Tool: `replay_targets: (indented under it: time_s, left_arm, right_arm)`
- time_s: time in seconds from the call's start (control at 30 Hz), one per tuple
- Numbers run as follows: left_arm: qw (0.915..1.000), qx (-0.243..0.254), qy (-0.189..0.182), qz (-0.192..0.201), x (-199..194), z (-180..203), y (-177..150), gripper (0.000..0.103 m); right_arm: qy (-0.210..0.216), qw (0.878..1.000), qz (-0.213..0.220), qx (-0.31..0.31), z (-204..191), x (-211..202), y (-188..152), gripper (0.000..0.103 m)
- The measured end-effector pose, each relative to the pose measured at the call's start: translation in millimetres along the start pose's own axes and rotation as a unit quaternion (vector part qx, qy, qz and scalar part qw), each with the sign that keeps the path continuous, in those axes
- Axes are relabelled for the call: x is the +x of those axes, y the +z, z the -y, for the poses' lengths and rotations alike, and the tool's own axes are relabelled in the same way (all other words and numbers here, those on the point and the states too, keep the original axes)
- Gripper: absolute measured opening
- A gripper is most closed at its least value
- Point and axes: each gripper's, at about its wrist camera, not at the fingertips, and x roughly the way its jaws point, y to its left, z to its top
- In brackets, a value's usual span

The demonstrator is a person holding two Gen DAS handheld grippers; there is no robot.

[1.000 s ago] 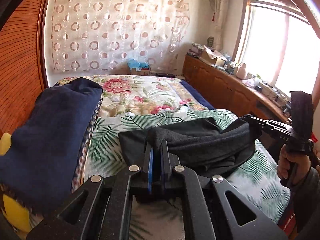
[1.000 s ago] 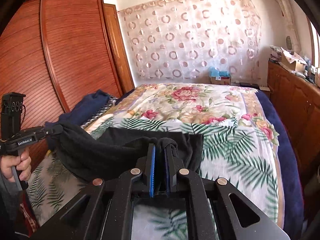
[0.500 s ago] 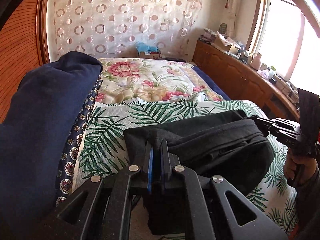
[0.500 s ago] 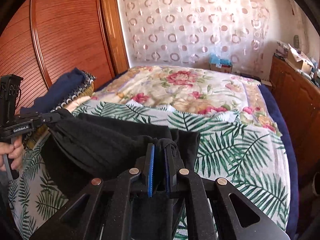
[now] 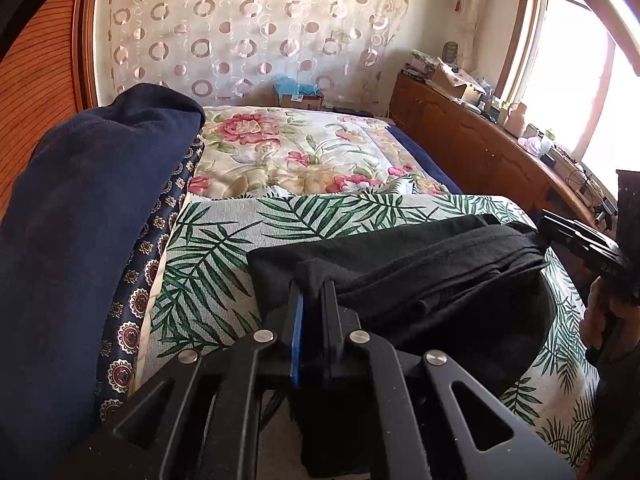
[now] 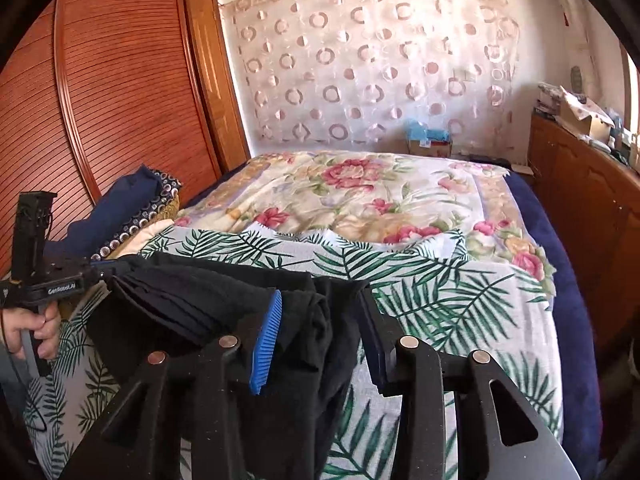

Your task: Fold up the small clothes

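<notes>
One black garment [image 5: 432, 280] hangs folded between my two tools, low over the palm-leaf sheet [image 5: 224, 240] at the near end of the bed. My left gripper [image 5: 314, 288] is clenched on one bunched corner, its fingers pressed together with cloth between them. My right gripper [image 6: 320, 320] has its fingers spread wide; the other corner lies loose in the gap, touching the blue pad [image 6: 266, 344] but not pinched. From the right wrist view, the garment's folded layers fan out toward the left tool, where I read "GenRobot.AI" on its body [image 6: 60, 290].

Beyond the garment, the palm-leaf sheet and floral quilt [image 6: 360, 196] give open flat room ahead. On my left a stack of navy and patterned textiles [image 5: 92, 208] crowds the bed's edge, beside the slatted wardrobe [image 6: 100, 100]. On my right a wooden cabinet [image 5: 480, 152] runs along the wall under the window.
</notes>
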Motion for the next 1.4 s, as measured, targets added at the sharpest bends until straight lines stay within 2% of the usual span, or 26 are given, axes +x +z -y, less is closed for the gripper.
replay_targets:
  time_s: [0.03,0.1,0.17,0.2,0.27,0.33,0.5,0.63,0.8,0.9,1.03,1.1,1.2,1.4]
  left_arm:
    - [1.0,0.001,0.003,0.002,-1,-1,2,0.012]
    - [0.9999,0.007,0.007,0.013,-7,1,5,0.025]
    - [0.9995,0.01,-0.002,0.029,-17,3,6,0.049]
    - [0.9993,0.013,-0.005,0.034,-21,4,5,0.052]
    - [0.9988,0.025,-0.008,0.041,-30,8,2,0.068]
    - [0.9985,0.034,-0.005,0.043,-35,11,-2,0.077]
    - [0.9989,0.039,0.0,0.025,-31,11,-18,0.077]
    - [0.9996,0.028,0.002,-0.008,-15,6,-28,0.077]
    - [0.9996,0.027,0.005,-0.013,-3,6,-21,0.077]
    - [0.9996,0.029,0.002,0.0,2,8,-13,0.077]
    - [0.999,0.042,0.011,-0.003,18,13,-2,0.077]
    - [0.9987,0.042,0.028,-0.002,25,12,6,0.077]
    - [0.9958,0.048,0.078,0.008,33,4,18,0.077]
    - [0.9953,0.042,0.086,0.014,35,-2,20,0.077]
  right_arm:
    - [-0.003,1.0,0.002,-0.006,-1,-2,-1,0.044]
    - [-0.002,1.0,0.002,-0.016,-2,-5,-4,0.046]
    - [0.0,1.0,0.004,-0.026,-3,-6,-6,0.047]
    - [-0.002,1.0,0.007,-0.03,-3,-9,-7,0.047]
    - [-0.016,0.999,0.018,-0.036,-2,-15,-7,0.047]
    - [-0.015,0.999,0.024,-0.037,0,-20,-7,0.047]
    - [-0.002,0.999,0.011,-0.052,-3,-19,-10,0.048]
    - [0.008,0.997,0.004,-0.073,-10,-12,-11,0.048]
    - [0.023,0.996,0.006,-0.089,-15,-12,-11,0.048]
    - [0.016,0.996,0.01,-0.092,-13,-10,-11,0.048]
    - [0.015,0.996,0.01,-0.089,-11,-7,-12,0.048]
    - [0.017,0.996,0.009,-0.089,-11,-5,-13,0.048]
    - [0.016,0.996,0.012,-0.083,-9,-3,-14,0.048]
    - [0.018,0.997,-0.001,-0.074,-7,5,-15,0.048]
